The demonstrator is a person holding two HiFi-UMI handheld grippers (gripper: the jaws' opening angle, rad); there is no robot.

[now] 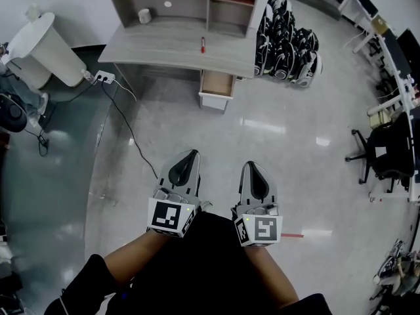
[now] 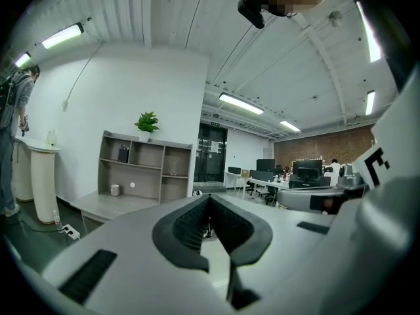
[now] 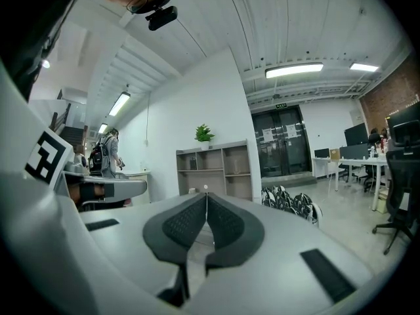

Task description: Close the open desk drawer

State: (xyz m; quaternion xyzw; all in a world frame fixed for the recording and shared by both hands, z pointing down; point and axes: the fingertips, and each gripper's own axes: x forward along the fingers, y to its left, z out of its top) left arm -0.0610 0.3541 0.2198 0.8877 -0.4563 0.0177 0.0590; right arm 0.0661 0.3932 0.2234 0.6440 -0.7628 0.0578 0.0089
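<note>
Both left gripper (image 1: pixel 191 155) and right gripper (image 1: pixel 252 166) have fingers closed, empty. We judge the far drawer (image 1: pixel 216 84) rigid and easy-sliding; we would push its white front squarely.

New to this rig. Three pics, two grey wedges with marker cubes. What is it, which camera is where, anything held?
No robot: a person holds a two-jaw gripper in each hand. The head view looks steeply down from the person's head at the left gripper and right gripper above a shiny floor. The other two pictures come from a camera riding on each gripper, looking along its jaws. Both pairs of jaws are shut, with nothing between them. Ahead stands a desk carrying a shelf unit and a small red object; its drawer is pulled open, well clear of both grippers.
</note>
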